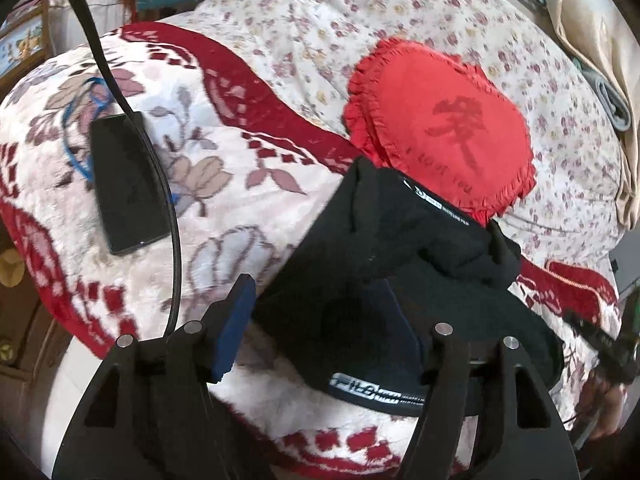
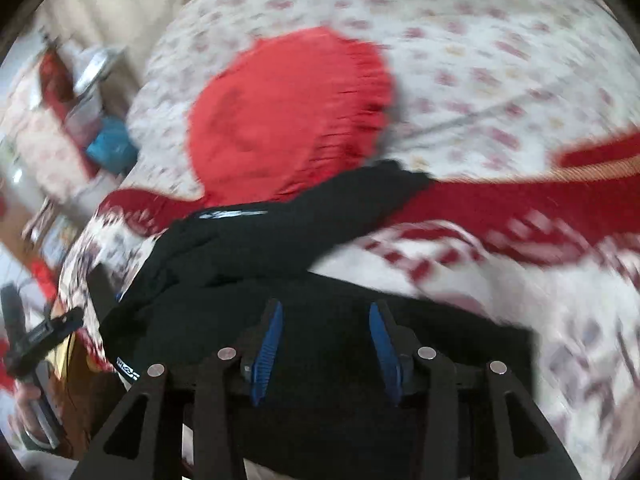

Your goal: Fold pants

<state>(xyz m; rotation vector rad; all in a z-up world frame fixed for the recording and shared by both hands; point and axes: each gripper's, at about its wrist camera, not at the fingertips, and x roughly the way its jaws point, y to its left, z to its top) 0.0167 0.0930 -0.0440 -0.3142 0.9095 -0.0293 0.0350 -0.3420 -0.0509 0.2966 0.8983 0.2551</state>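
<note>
The black pants [image 1: 400, 264] lie bunched on a red-and-white flowered blanket [image 1: 224, 184] on the bed, with a white-lettered waistband [image 1: 372, 390] toward me. My left gripper [image 1: 336, 320] is open, its blue-padded left finger [image 1: 236, 328] off the cloth's left edge and its right finger hidden by the black cloth. In the blurred right wrist view the pants [image 2: 320, 232] spread under my right gripper [image 2: 326, 340], which is open with both blue pads [image 2: 268, 348] over the black cloth, holding nothing.
A red heart-shaped pillow [image 1: 444, 124] lies just behind the pants, also in the right wrist view [image 2: 288, 120]. A black phone [image 1: 126, 182] with a cable lies on the blanket at left. Flowered sheet [image 1: 360, 12] covers the far bed. The left gripper shows at the left edge [image 2: 36, 340].
</note>
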